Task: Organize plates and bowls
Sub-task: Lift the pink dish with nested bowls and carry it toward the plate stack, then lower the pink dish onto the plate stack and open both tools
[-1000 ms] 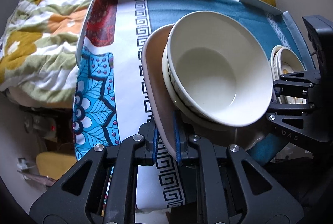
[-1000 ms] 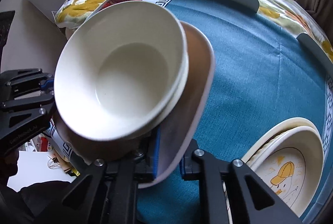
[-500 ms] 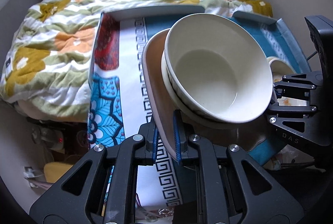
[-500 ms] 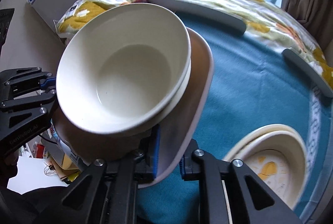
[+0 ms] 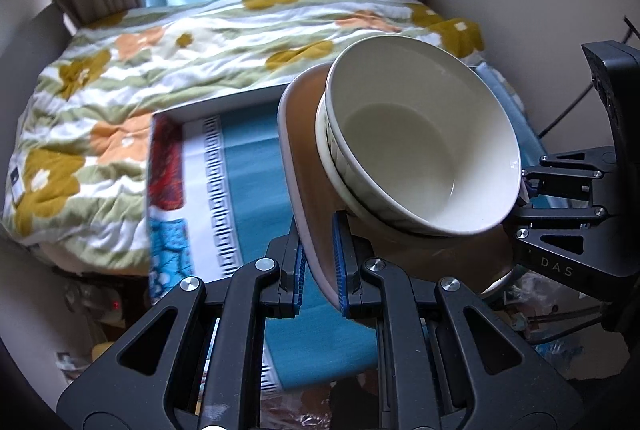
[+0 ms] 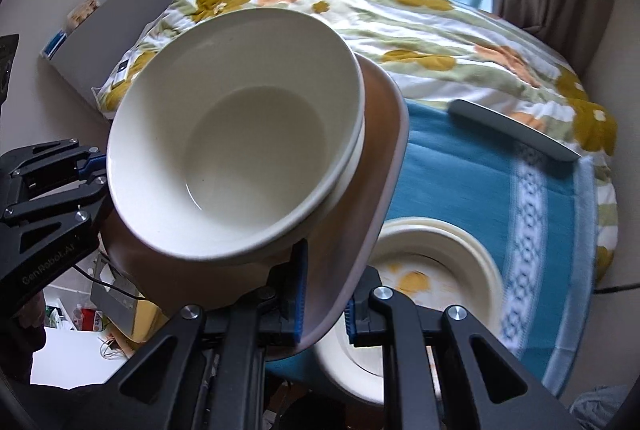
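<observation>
A tan plate with a pale rim carries two nested cream bowls, and it is held in the air between both grippers. My left gripper is shut on the plate's near left edge. My right gripper is shut on the plate's opposite edge, with the bowls above its fingers. Below, a stack of cream plates with a yellow picture lies on the blue cloth.
A table with a blue patterned cloth and grey raised edge lies below. A bed with a floral quilt is behind it, with curtains and a window beyond. Clutter lies on the floor at the left.
Both grippers have lifted the plate with the bowls higher above the table and drawn it back; the table and the stack of cream plates now look lower and farther.
</observation>
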### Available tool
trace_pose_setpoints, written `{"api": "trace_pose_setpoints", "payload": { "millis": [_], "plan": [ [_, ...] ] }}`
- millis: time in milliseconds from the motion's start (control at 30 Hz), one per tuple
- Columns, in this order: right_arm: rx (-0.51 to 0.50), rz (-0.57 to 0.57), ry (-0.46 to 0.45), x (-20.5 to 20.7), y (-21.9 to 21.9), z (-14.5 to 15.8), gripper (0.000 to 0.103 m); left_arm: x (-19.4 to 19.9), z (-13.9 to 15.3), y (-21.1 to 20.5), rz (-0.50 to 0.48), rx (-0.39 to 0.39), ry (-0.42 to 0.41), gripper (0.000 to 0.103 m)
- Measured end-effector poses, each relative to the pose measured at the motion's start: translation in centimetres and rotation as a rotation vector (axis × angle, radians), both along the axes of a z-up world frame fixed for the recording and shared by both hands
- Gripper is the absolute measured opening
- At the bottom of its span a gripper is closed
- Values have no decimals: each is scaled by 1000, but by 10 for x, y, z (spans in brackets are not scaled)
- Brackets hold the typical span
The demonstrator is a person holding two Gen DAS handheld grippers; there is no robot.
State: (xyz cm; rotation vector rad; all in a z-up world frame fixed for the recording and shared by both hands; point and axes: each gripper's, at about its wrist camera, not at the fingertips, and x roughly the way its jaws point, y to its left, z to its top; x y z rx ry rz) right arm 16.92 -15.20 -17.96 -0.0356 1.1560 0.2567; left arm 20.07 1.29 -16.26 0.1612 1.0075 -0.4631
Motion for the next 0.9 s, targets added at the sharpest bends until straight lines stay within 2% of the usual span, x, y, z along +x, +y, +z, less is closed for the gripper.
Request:
{"api": "trace_pose_setpoints", "payload": {
  "millis": [200,433,667,900],
  "plan": [
    [-11,-34,8,-22,-48,2,14,-19,-6,-55,-11,-24,17,11],
    [-17,-30,57,-43,-96,-25,14,-43,-41,-108,19,-31,82,11],
    [-19,-17,93,-50,-119,-62,14,-50,-79,-132,46,-15,107,11],
    [-18,-14,91,-50,-123,-79,14,-48,-98,-137,55,5,101,11]
  ]
}}
